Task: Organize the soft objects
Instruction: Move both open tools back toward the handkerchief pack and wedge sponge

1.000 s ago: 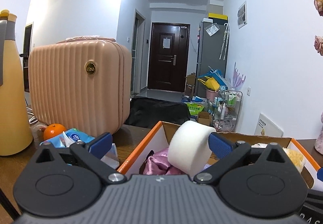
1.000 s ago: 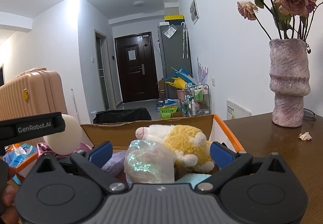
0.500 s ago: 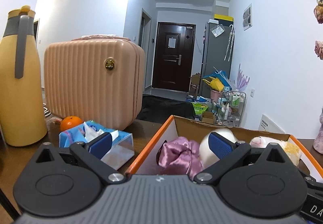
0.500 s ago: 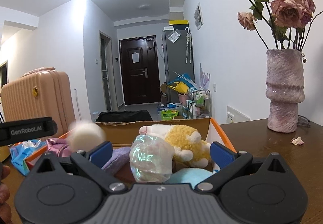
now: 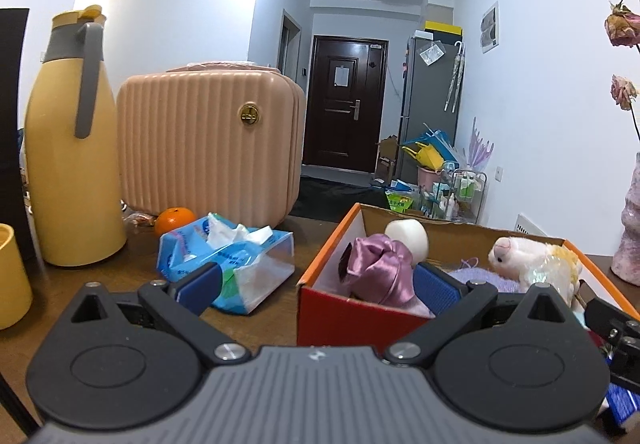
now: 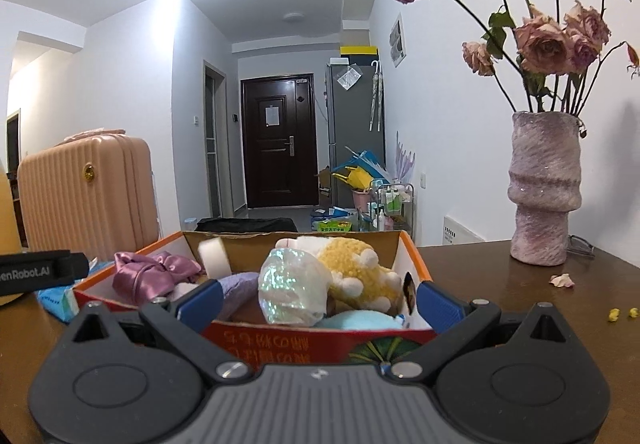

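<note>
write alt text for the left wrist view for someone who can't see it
The open left gripper hangs empty over a wooden table before an orange-rimmed cardboard box holding a purple satin scrunchie, a white sponge and a plush toy. Left of the box lie a tissue pack, an orange, a pink case and a yellow jug.

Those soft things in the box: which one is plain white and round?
The white foam roll, at the box's far left corner behind the purple satin scrunchie.
</note>
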`<state>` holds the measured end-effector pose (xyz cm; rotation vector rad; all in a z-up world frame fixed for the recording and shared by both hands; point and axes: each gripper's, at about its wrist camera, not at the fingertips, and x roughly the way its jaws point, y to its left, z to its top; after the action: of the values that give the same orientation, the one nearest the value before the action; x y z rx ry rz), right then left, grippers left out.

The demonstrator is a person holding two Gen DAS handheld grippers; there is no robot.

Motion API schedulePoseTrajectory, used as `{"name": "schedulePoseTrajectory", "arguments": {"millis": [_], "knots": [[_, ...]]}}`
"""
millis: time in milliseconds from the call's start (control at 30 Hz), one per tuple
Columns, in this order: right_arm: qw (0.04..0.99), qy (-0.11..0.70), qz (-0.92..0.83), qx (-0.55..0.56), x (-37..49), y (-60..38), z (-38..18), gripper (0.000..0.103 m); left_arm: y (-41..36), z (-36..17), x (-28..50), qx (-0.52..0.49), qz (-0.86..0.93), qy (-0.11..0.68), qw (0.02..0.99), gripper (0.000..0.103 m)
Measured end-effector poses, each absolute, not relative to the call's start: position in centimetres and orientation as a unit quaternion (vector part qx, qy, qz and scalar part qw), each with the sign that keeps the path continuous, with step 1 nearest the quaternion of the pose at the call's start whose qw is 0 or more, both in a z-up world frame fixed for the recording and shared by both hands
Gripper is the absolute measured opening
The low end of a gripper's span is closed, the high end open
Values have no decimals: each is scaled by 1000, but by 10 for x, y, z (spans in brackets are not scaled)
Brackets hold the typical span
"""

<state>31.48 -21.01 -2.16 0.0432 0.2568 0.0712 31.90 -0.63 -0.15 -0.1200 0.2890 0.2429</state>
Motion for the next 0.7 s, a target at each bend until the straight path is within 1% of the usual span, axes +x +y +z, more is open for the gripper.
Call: {"name": "schedulePoseTrajectory", "arguments": {"millis": [367,700], "knots": [[991,128,37,4,269,-229,-20,103,-8,-6,275,-58,115,165,978,103],[988,145,41,-20,242,-234,-21,103,-11,-9,242,-44,82,178,980,103]]}}
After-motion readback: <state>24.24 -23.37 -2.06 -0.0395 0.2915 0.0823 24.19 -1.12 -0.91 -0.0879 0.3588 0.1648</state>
